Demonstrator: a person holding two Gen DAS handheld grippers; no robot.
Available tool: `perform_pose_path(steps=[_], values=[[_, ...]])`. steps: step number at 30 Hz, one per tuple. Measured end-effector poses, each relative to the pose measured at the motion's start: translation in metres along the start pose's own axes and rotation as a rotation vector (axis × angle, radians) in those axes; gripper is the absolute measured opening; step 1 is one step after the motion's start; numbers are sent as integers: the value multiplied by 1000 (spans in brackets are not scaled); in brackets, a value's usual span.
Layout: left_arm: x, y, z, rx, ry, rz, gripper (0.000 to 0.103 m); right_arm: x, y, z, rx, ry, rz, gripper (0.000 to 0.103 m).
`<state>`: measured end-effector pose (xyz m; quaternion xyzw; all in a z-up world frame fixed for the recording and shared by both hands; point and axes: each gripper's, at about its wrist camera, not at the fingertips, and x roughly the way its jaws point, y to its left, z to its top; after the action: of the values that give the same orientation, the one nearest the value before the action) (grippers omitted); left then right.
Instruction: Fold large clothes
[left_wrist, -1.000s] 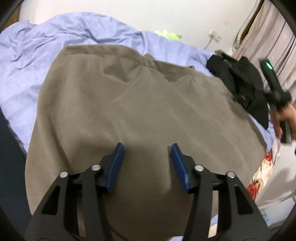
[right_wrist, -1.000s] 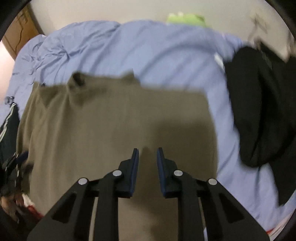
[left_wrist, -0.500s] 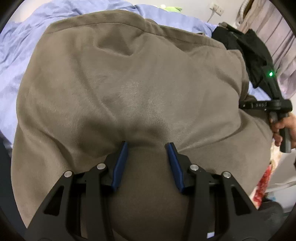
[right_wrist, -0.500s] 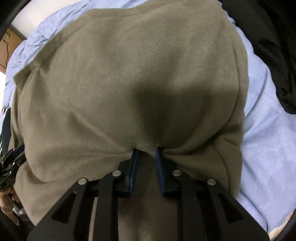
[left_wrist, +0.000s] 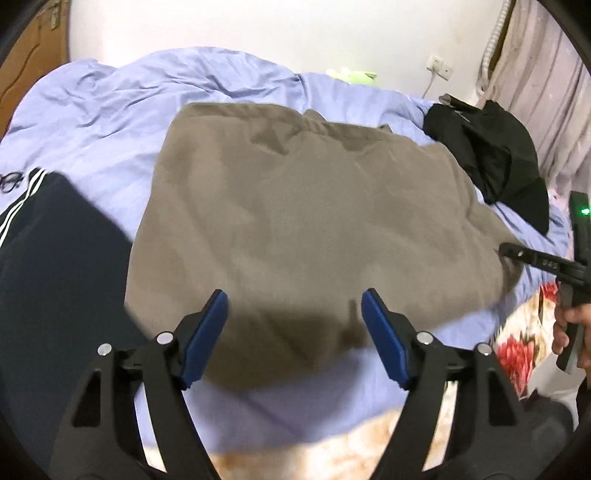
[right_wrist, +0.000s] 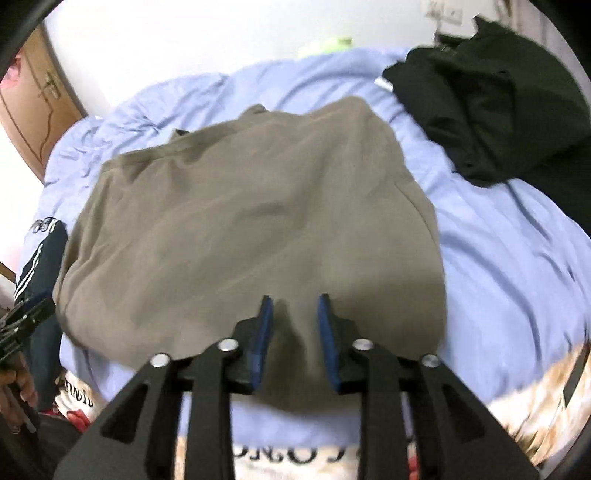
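Observation:
A large olive-brown garment (left_wrist: 303, 221) lies folded flat on the lavender bedsheet (left_wrist: 110, 122); it also shows in the right wrist view (right_wrist: 243, 229). My left gripper (left_wrist: 294, 306) is open wide and empty, just above the garment's near edge. My right gripper (right_wrist: 293, 306) is open with a narrow gap over the near edge of the garment, and holds no cloth. The right gripper also shows in the left wrist view (left_wrist: 513, 253), at the garment's right edge.
A black garment (left_wrist: 491, 162) lies at the far right of the bed. A dark navy garment with white stripes (left_wrist: 48, 251) lies at the left. A floral blanket (left_wrist: 517, 350) hangs at the near right edge. A wall and socket (left_wrist: 437, 68) stand behind.
Both grippers have let go of the brown garment and drawn back toward the near edge. The left jaws opened wider. The garment now lies flat on the bed.

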<state>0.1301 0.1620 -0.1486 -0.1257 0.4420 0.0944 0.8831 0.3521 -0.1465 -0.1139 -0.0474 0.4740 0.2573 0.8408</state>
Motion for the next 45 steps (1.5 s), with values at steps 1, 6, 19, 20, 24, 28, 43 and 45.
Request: perform_pose_path(steps=[1,6,19,20,24,28,43,45], values=[[-1,-1,-6,3,4,3,75,-7,4,-9,-7,-24,-1,48],[8,-1,-36,-54,81,-20,78,-26,10,-34,-39,-84,8,65],[14,-1,-41,-82,-6,25,84,-31,18,-47,-152,-116,5,75],[14,-2,-41,-87,-8,21,85,-30,16,-48,-148,-116,6,78],[16,0,-39,-152,-26,-14,89,-26,11,-51,-136,-101,14,82],[13,15,-38,-283,-47,-94,89,-25,4,-55,-123,-95,0,86],[35,53,-37,-751,-108,-308,94,-9,-55,-61,345,20,250,89],[38,50,-35,-747,-114,-292,95,-11,-45,-59,269,5,195,89]])
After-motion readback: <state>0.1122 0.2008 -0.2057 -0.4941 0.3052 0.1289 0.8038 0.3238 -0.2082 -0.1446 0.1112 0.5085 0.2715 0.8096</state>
